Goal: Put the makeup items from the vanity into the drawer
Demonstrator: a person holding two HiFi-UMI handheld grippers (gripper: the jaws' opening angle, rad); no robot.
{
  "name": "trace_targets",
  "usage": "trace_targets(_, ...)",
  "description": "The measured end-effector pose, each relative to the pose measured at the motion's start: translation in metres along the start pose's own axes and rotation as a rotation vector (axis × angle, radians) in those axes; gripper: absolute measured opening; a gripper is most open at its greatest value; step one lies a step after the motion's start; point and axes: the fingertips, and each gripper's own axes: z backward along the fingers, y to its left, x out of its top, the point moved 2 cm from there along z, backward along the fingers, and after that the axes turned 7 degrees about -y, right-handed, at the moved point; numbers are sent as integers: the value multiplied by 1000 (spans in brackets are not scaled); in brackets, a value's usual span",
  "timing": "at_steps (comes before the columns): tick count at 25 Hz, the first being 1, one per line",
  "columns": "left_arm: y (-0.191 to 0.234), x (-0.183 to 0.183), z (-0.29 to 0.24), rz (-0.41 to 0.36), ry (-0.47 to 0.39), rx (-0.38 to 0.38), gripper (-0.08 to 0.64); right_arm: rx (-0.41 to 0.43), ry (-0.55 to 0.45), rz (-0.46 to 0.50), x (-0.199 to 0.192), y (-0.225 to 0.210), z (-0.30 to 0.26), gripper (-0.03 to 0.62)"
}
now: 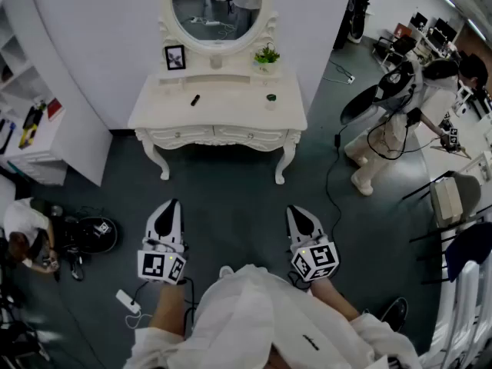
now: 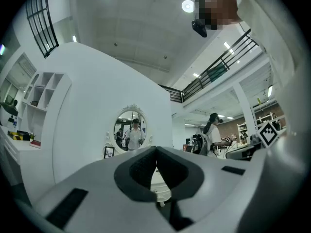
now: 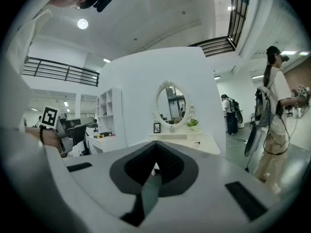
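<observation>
Grey floor runs up to a white bench (image 1: 231, 108) under an oval mirror (image 1: 216, 6) — on its top lie a black tube (image 1: 195, 99) and a dark jar (image 1: 270, 98), and the drawers (image 1: 187, 134) in its front are shut. Well short of it, the left gripper (image 1: 173, 204) and right gripper (image 1: 295, 210) hang side by side above the floor, fingers clenched on nothing.

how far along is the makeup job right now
Nothing looks done: the dark tube and small jar sit on the vanity top, and its drawers look closed. Nothing in hand: the left gripper and right gripper are shut and empty, short of the vanity. All of it is left.
</observation>
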Motion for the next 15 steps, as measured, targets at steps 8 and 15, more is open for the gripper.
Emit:
trace_targets(8, -1, 1, -7, 2, -1, -8, 28, 2, -1, 3, 2, -1, -3, 17)
trace_targets(15, 6, -1, -6, 11, 1, -9, 28, 3, 7, 6, 0, 5, -7, 17)
